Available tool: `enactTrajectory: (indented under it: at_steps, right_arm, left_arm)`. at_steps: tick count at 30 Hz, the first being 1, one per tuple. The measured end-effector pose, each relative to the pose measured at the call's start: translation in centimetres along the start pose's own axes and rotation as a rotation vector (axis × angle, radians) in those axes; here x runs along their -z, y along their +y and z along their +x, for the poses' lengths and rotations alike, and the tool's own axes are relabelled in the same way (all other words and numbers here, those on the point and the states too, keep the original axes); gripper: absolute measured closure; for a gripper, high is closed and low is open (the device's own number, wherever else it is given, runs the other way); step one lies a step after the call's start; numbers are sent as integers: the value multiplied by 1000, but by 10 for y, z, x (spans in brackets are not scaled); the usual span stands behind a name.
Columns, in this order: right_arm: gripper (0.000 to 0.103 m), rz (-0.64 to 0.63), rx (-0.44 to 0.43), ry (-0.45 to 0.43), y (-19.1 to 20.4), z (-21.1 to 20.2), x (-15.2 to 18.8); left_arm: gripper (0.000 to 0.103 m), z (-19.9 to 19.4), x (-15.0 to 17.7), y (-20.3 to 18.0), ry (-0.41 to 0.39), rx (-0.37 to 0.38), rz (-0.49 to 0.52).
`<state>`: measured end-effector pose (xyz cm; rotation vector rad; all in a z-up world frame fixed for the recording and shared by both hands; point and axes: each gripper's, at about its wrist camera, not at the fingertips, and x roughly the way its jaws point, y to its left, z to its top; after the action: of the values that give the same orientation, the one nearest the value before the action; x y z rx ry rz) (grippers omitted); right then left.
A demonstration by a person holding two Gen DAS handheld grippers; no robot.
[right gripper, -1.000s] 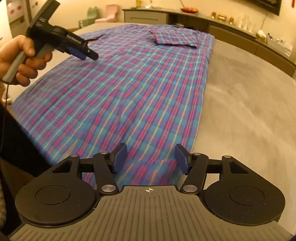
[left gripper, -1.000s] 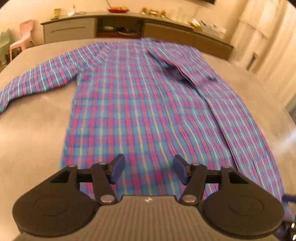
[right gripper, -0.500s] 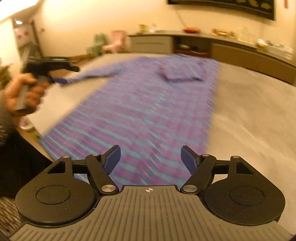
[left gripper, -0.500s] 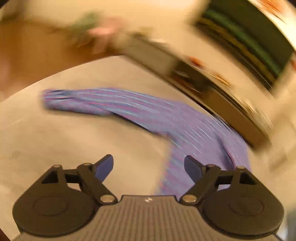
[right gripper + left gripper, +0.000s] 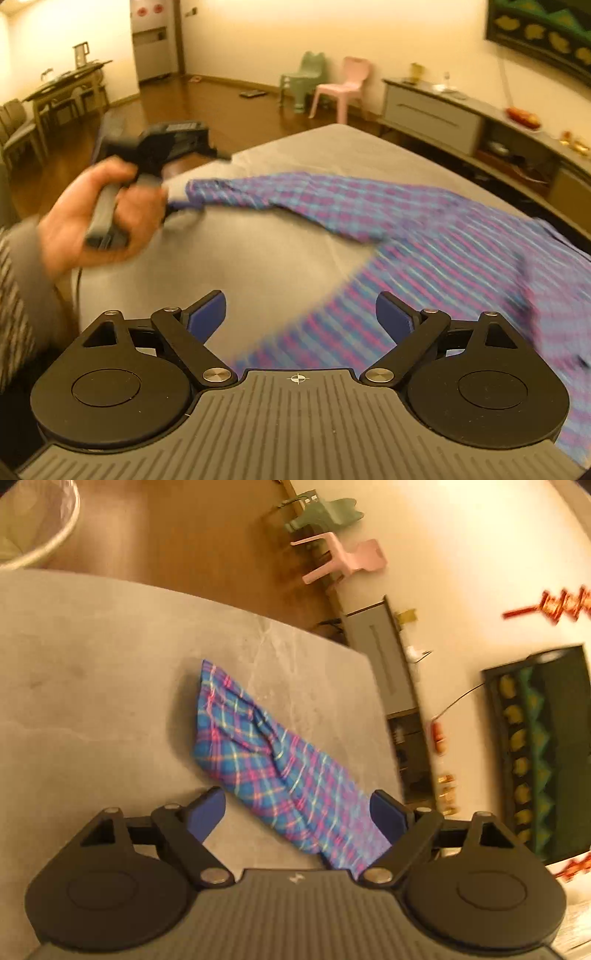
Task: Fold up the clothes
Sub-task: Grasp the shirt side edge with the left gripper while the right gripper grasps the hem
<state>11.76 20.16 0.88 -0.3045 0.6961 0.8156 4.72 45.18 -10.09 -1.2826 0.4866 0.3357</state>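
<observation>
A blue, pink and yellow plaid shirt (image 5: 443,251) lies spread on the grey table (image 5: 277,258). Its left sleeve (image 5: 314,199) stretches out toward the left. In the left wrist view that sleeve (image 5: 258,753) runs up from between the fingers, and its cuff (image 5: 218,701) lies flat ahead. My left gripper (image 5: 297,812) hangs over the sleeve, jaws opening, pads off the cloth. A person's hand (image 5: 107,218) holds it by the cuff end. My right gripper (image 5: 299,314) hovers above the shirt's near edge, jaws opening, nothing between them.
The table's far edge (image 5: 280,624) drops to a wooden floor. A white basket (image 5: 37,528) stands on the floor. A pink chair (image 5: 347,88) and a green chair (image 5: 306,77) stand by the wall, with a grey sideboard (image 5: 436,110) at the right. Dining furniture (image 5: 62,88) is far left.
Both grippers have opened wider. The left one swung from the shirt's hem out to the left sleeve and rolled over. The right one rose and turned left, off the shirt's right edge.
</observation>
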Motion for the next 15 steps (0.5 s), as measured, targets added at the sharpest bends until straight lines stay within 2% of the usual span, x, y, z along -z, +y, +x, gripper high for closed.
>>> enactTrajectory:
  at_steps: [2,4,5,6,7,10,13,15]
  right_arm:
    - [15,-6,2,10,9,44,-24]
    - [15,-1,7,39,17,91,-41]
    - [15,3,10,49,21,110,-46]
    - [15,7,15,56,26,126,-49]
    - [15,-1,24,57,30,138,-51]
    - [15,-61,64,45,46,163,-54]
    - [15,-228,222,-14,71,168,-55]
    - [11,-345,285,-47,84,179,-59]
  left_arm:
    - [15,9,-9,-3,-4,5,17]
    - [33,18,-15,-7,10,0,41]
    - [76,24,-18,-9,30,0,56]
    - [99,31,-20,-10,67,12,72]
    - [103,35,-20,-9,87,21,89]
    - [103,29,-21,-15,71,78,140]
    - [103,19,-22,-22,55,155,183]
    - [103,10,-22,-30,50,213,199]
